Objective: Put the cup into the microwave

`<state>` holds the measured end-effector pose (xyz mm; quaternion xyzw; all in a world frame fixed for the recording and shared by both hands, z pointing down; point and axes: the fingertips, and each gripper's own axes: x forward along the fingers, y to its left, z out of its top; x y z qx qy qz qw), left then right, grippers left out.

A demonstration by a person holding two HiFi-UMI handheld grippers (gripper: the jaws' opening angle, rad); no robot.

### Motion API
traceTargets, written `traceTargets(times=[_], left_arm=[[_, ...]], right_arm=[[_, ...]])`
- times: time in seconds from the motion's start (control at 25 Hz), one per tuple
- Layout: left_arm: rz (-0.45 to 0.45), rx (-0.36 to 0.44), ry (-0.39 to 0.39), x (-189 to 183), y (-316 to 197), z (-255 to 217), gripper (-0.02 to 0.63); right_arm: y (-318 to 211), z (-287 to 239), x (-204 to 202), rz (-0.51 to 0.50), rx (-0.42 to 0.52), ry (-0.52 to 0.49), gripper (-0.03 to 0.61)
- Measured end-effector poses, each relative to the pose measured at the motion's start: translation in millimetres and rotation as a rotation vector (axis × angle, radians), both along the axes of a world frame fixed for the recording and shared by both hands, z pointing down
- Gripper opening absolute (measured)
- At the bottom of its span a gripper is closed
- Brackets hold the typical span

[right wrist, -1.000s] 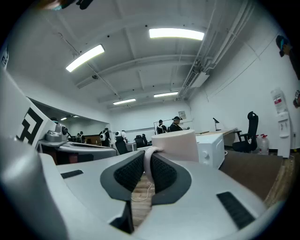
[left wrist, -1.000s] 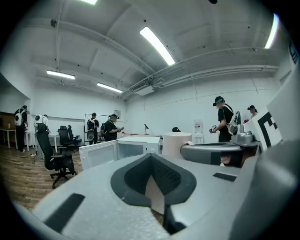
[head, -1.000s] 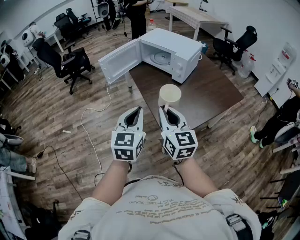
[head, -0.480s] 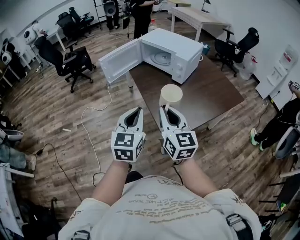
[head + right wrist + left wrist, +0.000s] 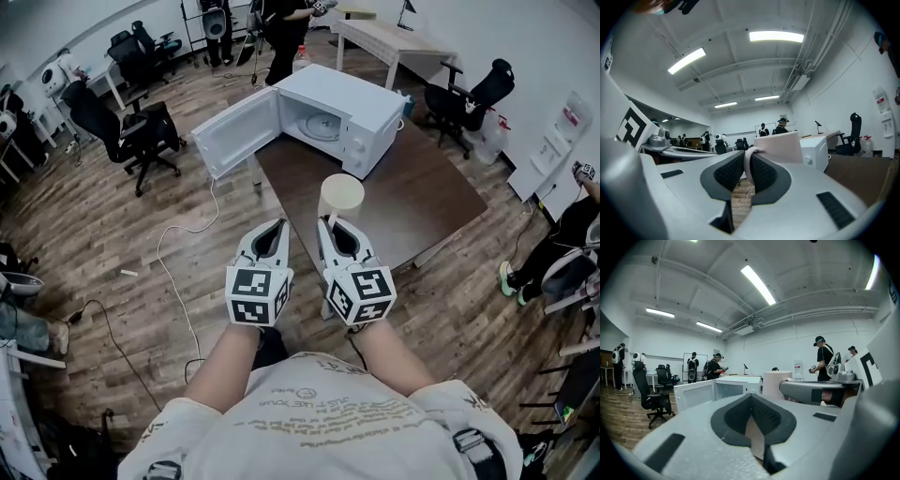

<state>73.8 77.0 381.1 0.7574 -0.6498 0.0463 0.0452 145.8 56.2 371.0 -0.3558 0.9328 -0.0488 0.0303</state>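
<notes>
While the right gripper (image 5: 327,222) has its jaws pinched on the thin handle (image 5: 747,165) of the white cup (image 5: 341,195), the cup sits upright at frame centre in the head view, over the near left part of the dark brown table (image 5: 427,202); can't tell if its base touches the tabletop. Left gripper (image 5: 278,225) is just beside the right one, on its left. Its jaws are pressed together at the tips with nothing between them, and only floor shows through the gap behind the tips. White microwave (image 5: 361,105) stands at the table's far end, upper centre of frame, well apart from the cup. Its door (image 5: 234,133) is swung wide open to the left and hangs past the table's edge; the cavity faces the cup, glass turntable (image 5: 324,122) visible inside. Only bare tabletop lies between cup and cavity. Around the table is a wood floor (image 5: 103,234), with a white cable (image 5: 175,262) snaking down the left of centre. Black office chairs (image 5: 141,141) stand upper left and another chair (image 5: 466,89) upper right. A light second table (image 5: 386,36) stands at the top behind the microwave. A person in black (image 5: 281,36) stands at top centre, and part of another person (image 5: 553,248) shows at the right edge.
</notes>
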Motion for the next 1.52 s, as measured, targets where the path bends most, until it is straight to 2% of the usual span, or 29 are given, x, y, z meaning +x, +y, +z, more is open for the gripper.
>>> traceTargets(times=[0.28,0.92,1.24,1.52], left_arm=[[0.038,0.002,0.011,-37,-50,6,0.014],[0.161,-0.019,0.019,-154,-175,2,0.014],[0.239,-0.033,0.03,-188,-209,11,0.014],[0.3,-0.051,0.037,-200,-226,23,0.014]], right_arm=[[-42,3,-42,-0.01,0.004,-0.012,0.043],[-156,5,-155,0.105,-0.01,0.007,0.042],[-188,14,-187,0.19,-0.02,0.023,0.041],[-206,27,-201,0.243,-0.037,0.043,0.041]])
